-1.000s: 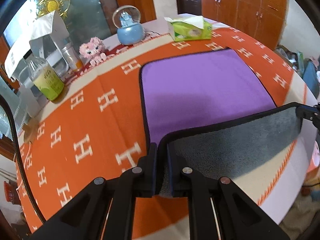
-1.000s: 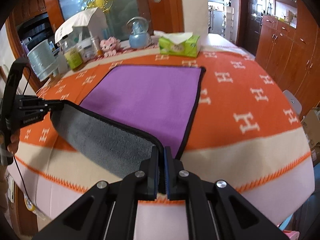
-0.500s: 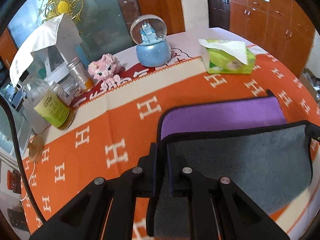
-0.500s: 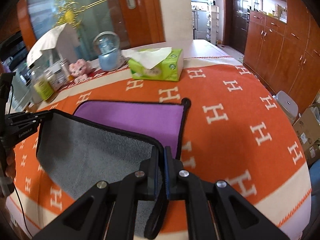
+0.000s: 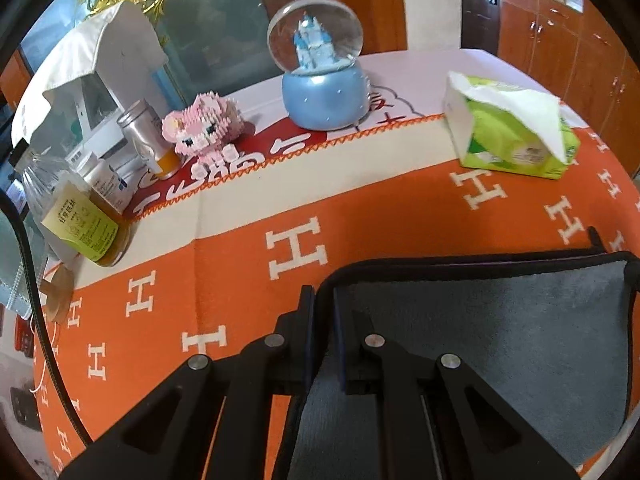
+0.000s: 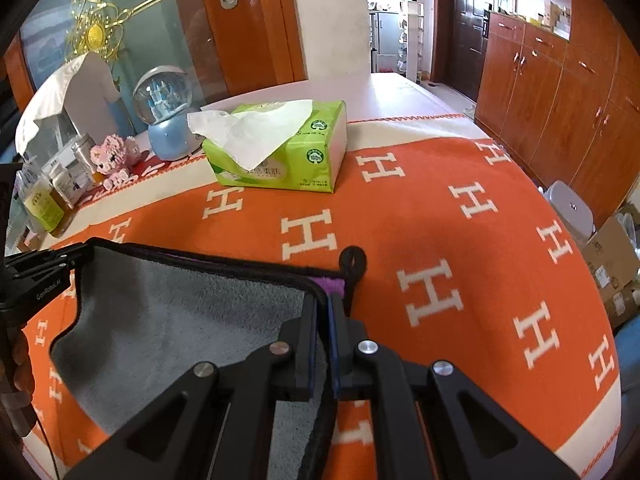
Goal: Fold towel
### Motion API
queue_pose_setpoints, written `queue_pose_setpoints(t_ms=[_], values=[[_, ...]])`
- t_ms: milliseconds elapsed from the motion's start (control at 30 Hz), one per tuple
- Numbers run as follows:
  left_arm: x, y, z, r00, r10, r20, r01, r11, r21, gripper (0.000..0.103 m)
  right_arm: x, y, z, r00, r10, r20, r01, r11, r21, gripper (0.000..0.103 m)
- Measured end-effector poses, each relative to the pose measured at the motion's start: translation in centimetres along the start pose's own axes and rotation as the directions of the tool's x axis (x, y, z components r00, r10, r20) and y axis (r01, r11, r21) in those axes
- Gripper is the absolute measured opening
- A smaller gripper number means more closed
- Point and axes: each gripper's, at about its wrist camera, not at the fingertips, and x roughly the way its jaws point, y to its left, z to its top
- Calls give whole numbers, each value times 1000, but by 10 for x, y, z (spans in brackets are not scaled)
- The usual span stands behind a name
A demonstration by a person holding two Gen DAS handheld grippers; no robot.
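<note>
The towel (image 5: pixel 500 340) is purple on one face and grey on the other, with a black hem. It lies folded over on the orange tablecloth, grey side up (image 6: pixel 180 320). Only a sliver of purple (image 6: pixel 332 286) shows at the far right corner, beside the black hanging loop (image 6: pixel 353 258). My left gripper (image 5: pixel 324 300) is shut on the towel's left corner. My right gripper (image 6: pixel 322 304) is shut on the right corner. Both held corners sit close to the towel's far edge. The left gripper also shows at the left of the right wrist view (image 6: pixel 48 268).
A green tissue box (image 6: pixel 276 152) stands just beyond the towel. A blue snow globe (image 5: pixel 320 68), a pink block figure (image 5: pixel 200 128), a jar (image 5: pixel 80 220) and bottles line the far left. Wooden cabinets (image 6: pixel 560 92) stand to the right.
Both grippers carried the near edge forward over the towel. The grey underside now covers nearly all the purple face. The held corners have come down near the far edge.
</note>
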Motion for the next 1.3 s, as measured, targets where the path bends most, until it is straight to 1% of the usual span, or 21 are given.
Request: queue_pose_setpoints(t_ms=[133, 167, 200, 267, 300, 333, 367, 400, 467, 500, 567, 633, 667, 733, 767, 833, 933, 1133, 1300], values=[[11, 0, 1, 1000, 10, -19, -11, 1000, -20, 7, 13, 5, 5, 999, -32, -14, 32, 999, -25, 5], [14, 0, 2, 1000, 14, -28, -15, 1000, -27, 9, 16, 6, 6, 999, -49, -24, 48, 998, -32, 6], [15, -1, 2, 999, 17, -34, -19, 999, -30, 10, 17, 7, 6, 998, -59, -29, 58, 998, -37, 10], [19, 0, 3, 998, 20, -54, -23, 999, -43, 17, 15, 6, 6, 996, -81, -26, 80, 996, -44, 20], [20, 0, 3, 998, 27, -59, -30, 998, -52, 21, 14, 6, 6, 995, -95, -19, 94, 994, -47, 28], [19, 2, 4, 998, 33, -58, -37, 997, -60, 29, 11, 5, 6, 994, -108, -8, 108, 993, -48, 37], [17, 2, 4, 998, 35, -55, -39, 997, -67, 39, 6, 3, 7, 993, -120, 5, 120, 992, -46, 40], [14, 4, 4, 998, 33, -50, -37, 996, -78, 41, 3, 2, 7, 992, -125, 12, 125, 991, -44, 45], [5, 8, 4, 999, 19, -42, -23, 995, -98, 62, -6, 0, 7, 993, -120, 19, 121, 992, -36, 47], [-1, 9, 3, 999, 16, -32, -19, 994, -107, 67, -10, 0, 7, 993, -118, 20, 119, 992, -34, 47], [-16, 11, 2, 1000, 25, -6, -25, 993, -115, 79, -18, 3, 7, 992, -125, 23, 126, 991, -39, 48], [-29, 12, 1, 999, 35, 12, -33, 992, -119, 85, -26, 6, 7, 989, -143, 33, 144, 988, -48, 49], [-36, 12, 1, 999, 35, 22, -32, 992, -122, 86, -29, 9, 8, 987, -155, 42, 158, 986, -55, 51], [-47, 13, 1, 999, 27, 34, -22, 992, -127, 86, -34, 11, 9, 983, -173, 58, 176, 983, -58, 59], [-54, 14, 0, 999, 21, 44, -15, 992, -129, 87, -36, 12, 11, 982, -179, 64, 182, 982, -55, 60], [-65, 14, 0, 998, 25, 62, -17, 992, -128, 87, -36, 11, 14, 986, -157, 59, 160, 986, -48, 60], [-75, 16, -2, 997, 23, 73, -14, 992, -126, 87, -32, 8, 19, 994, -112, 19, 112, 993, -22, 61], [-85, 18, -7, 997, 16, 72, -6, 991, -133, 87, -25, 6, 22, 992, -123, -15, 122, 992, -17, 61], [-101, 21, -13, 997, -4, 82, 15, 991, -133, 87, -38, 6, 19, 993, -120, -16, 120, 993, -5, 61]])
